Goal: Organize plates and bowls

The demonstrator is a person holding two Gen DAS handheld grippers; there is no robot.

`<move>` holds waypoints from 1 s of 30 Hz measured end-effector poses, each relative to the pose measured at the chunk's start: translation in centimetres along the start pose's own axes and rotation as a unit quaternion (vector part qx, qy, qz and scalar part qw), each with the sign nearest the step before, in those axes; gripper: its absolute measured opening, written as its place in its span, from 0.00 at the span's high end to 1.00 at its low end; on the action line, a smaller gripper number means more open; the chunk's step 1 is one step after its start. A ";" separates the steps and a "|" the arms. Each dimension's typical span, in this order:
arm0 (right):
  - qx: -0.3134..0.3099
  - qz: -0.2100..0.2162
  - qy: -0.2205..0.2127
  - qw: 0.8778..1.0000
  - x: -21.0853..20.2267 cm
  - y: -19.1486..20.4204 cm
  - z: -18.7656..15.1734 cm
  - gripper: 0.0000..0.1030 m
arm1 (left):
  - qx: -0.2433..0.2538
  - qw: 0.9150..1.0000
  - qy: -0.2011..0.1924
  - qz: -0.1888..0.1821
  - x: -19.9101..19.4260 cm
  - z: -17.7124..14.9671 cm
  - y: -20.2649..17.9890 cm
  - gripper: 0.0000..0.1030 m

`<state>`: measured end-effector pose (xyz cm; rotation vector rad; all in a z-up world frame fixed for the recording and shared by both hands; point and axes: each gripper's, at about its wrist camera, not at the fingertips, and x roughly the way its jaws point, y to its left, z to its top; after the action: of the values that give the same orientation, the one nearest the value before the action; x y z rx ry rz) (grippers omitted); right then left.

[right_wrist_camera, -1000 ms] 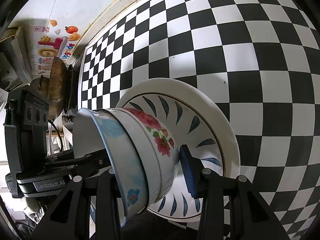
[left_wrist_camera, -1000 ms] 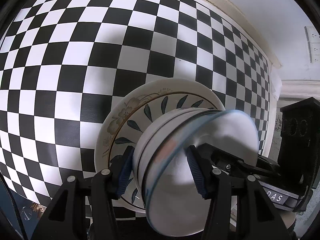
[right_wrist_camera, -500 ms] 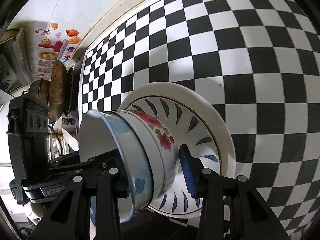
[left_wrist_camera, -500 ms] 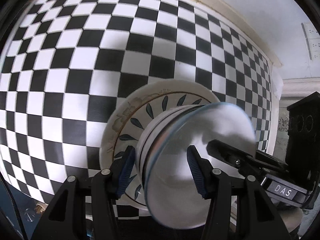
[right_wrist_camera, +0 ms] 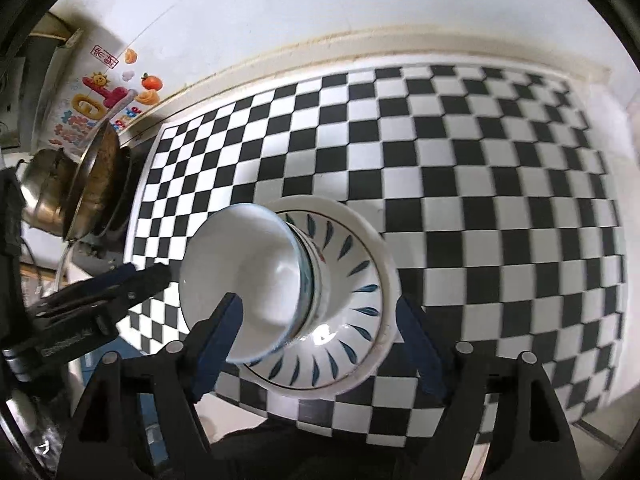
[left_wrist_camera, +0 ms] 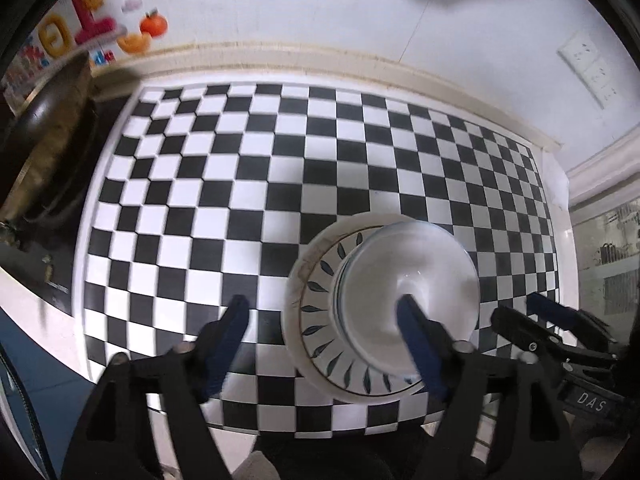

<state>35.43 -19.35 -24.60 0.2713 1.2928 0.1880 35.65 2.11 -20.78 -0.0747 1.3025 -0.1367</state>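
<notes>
Both grippers have let go and pulled back since a second ago. The black-and-white checkered tabletop (left_wrist_camera: 280, 168) meets a white wall (left_wrist_camera: 320, 8). The left gripper (left_wrist_camera: 324, 344) and right gripper (right_wrist_camera: 320, 336) hang spread wide, empty, flanking the nested white bowls (right_wrist_camera: 248, 272) on the leaf-patterned white plate (right_wrist_camera: 360, 280) just ahead.

Both wrist views look down-forward from near, left camera from left, right from right; shared: stacked bowls (left_wrist_camera: 408, 296) (right_wrist_camera: 256, 280) on checkered surface (left_wrist_camera: 240, 184) (right_wrist_camera: 480, 184).

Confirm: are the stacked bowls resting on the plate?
Touching. Right wrist view shows the bowls sitting in the plate, no gap beneath; both grippers are open and clear.
</notes>
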 end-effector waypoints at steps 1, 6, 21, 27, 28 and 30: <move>0.000 -0.011 -0.010 1.000 -0.7 0.3 -0.4 0.19 | 0.007 1.000 -0.010 0.004 -0.6 -0.2 -0.1 0.16; -0.004 -0.053 -0.060 0.997 -3.9 2.0 -2.0 0.17 | 0.021 0.999 -0.042 0.016 -3.1 -1.5 -0.6 0.09; -0.054 -0.071 -0.198 0.976 -17.8 5.3 -10.9 0.12 | 0.023 0.984 -0.173 0.044 -16.1 -10.1 -3.8 0.05; -0.073 -0.064 -0.231 0.968 -23.5 6.1 -17.5 0.11 | 0.020 0.978 -0.200 0.053 -20.7 -15.8 -5.4 0.05; -0.075 -0.064 -0.235 0.967 -24.2 6.2 -18.5 0.11 | 0.019 0.977 -0.206 0.053 -21.6 -17.0 -5.6 0.05; -0.078 -0.065 -0.245 0.964 -25.8 6.4 -20.8 0.10 | 0.018 0.975 -0.213 0.054 -22.6 -18.6 -6.0 0.05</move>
<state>8.65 -18.78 -4.11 0.0876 0.7955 0.1007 11.57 -0.17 -3.30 -0.0020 0.8718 -0.0470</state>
